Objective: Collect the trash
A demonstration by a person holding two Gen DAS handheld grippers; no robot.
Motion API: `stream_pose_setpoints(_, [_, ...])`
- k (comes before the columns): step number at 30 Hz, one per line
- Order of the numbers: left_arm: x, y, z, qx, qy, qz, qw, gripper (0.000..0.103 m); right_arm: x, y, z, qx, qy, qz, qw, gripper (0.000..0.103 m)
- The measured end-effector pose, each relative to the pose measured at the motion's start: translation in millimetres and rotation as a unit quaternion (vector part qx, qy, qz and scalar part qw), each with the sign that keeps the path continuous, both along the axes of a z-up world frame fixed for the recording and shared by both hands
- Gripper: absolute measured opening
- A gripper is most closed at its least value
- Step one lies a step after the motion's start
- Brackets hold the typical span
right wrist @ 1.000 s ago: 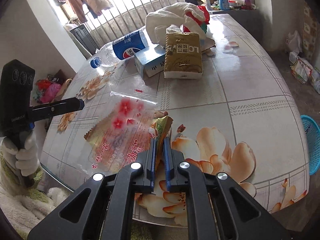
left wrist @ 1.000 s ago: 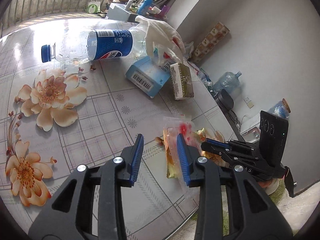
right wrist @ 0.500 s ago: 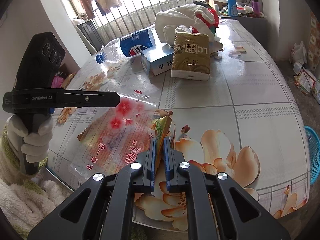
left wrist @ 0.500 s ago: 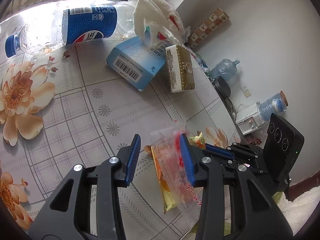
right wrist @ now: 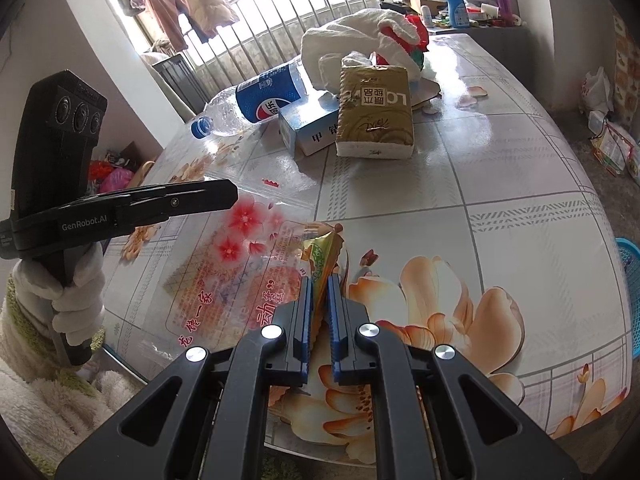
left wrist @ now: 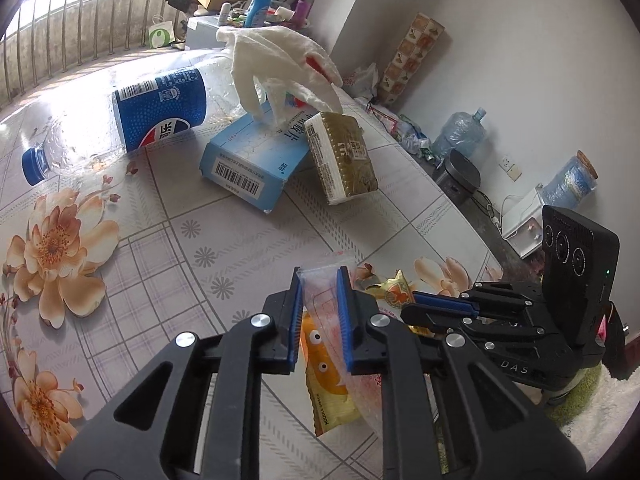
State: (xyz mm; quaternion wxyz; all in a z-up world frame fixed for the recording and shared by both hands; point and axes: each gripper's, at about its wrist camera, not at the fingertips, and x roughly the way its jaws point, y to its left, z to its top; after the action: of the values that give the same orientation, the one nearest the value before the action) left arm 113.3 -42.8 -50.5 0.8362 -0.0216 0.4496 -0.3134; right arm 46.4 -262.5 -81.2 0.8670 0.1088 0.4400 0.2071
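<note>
A clear plastic bag with red flowers (right wrist: 236, 264) lies on the floral table near its front edge. My left gripper (left wrist: 319, 280) straddles the bag's far edge (left wrist: 320, 280), jaws still a little apart with the bag between them. A yellow snack packet (left wrist: 326, 384) lies under or inside the bag. My right gripper (right wrist: 318, 288) is shut on the packet's corner (right wrist: 320, 260). Further back lie a Pepsi bottle (left wrist: 132, 120), a blue box (left wrist: 248, 164), a gold tissue pack (left wrist: 344, 156) and a white glove (left wrist: 280, 68).
The table edge (right wrist: 592, 400) curves close in front and to the right. A blue basket (right wrist: 630, 296) stands on the floor at right. Water jugs (left wrist: 460, 136) and a cooker stand by the wall. The left gripper's side (right wrist: 140, 204) shows in the right wrist view.
My left gripper moved forward over the bag's edge and its jaws narrowed around it. My right gripper stayed shut on the snack packet.
</note>
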Motion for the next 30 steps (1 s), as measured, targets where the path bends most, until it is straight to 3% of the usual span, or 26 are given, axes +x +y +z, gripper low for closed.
stream_pose_setpoints(2, [-2.7,1.6,3.5,0.007,-0.009,0.002,0.9999,0.013,0.0,-1.8,-0.2,0.006,0.003,-0.005,1.0,0.008])
stream_pose_setpoints(13, [-14.6,38.6,33.6,-0.047,-0.012,0.033,0.9983,0.011,-3.3,-24.2,0.5,0.069,0.009,-0.031,0.997,0.008])
stream_pose_setpoints(21, [-14.8,59.6,55.8,-0.08,-0.014,0.059,0.995,0.011,-9.0,-43.0,12.1,0.106,-0.01,-0.046,0.993,0.007])
stream_pose_setpoints(30, [-19.9,42.2,84.7,-0.082,-0.045,0.033,0.995,0.011,-24.3,-74.0,33.1,0.144,-0.051,-0.071,0.986,0.007])
